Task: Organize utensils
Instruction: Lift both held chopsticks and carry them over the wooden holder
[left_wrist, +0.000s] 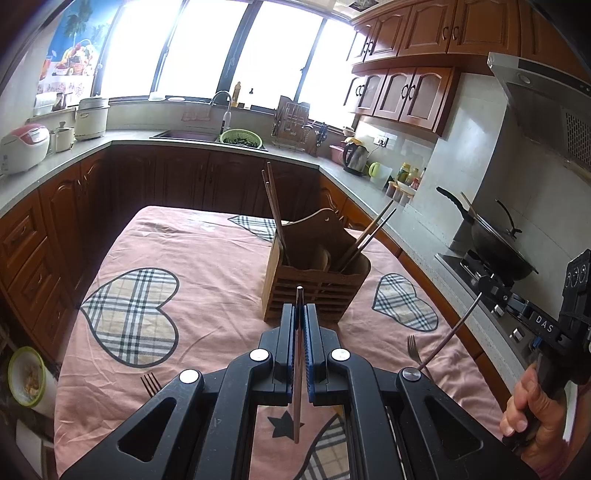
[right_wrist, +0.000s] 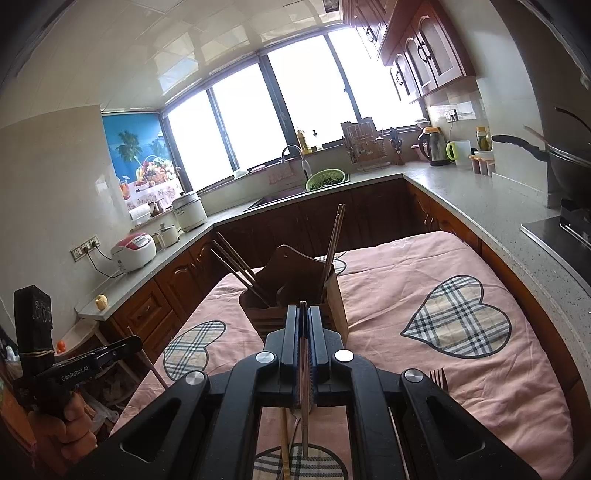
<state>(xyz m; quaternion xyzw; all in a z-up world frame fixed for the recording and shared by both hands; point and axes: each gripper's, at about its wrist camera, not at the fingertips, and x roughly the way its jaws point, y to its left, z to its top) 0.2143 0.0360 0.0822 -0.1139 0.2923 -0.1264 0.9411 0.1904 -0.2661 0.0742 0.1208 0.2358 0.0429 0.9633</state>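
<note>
A wooden utensil holder (left_wrist: 317, 273) stands on the pink cloth-covered table (left_wrist: 207, 280), with chopsticks leaning in its left and right compartments. It also shows in the right wrist view (right_wrist: 295, 295). My left gripper (left_wrist: 300, 306) is shut on a brown chopstick (left_wrist: 297, 365), just in front of the holder. My right gripper (right_wrist: 303, 308) is shut on a thin chopstick (right_wrist: 304, 373), also just in front of the holder. In the left wrist view the right gripper (left_wrist: 491, 291) shows at the right with its chopstick (left_wrist: 450, 332).
Two forks lie on the cloth, one at front left (left_wrist: 150, 382) and one at front right (left_wrist: 415, 350). A spoon and a bamboo stick (right_wrist: 284, 443) lie under my right gripper. Kitchen counters surround the table, with a wok (left_wrist: 495, 236) on the stove at right.
</note>
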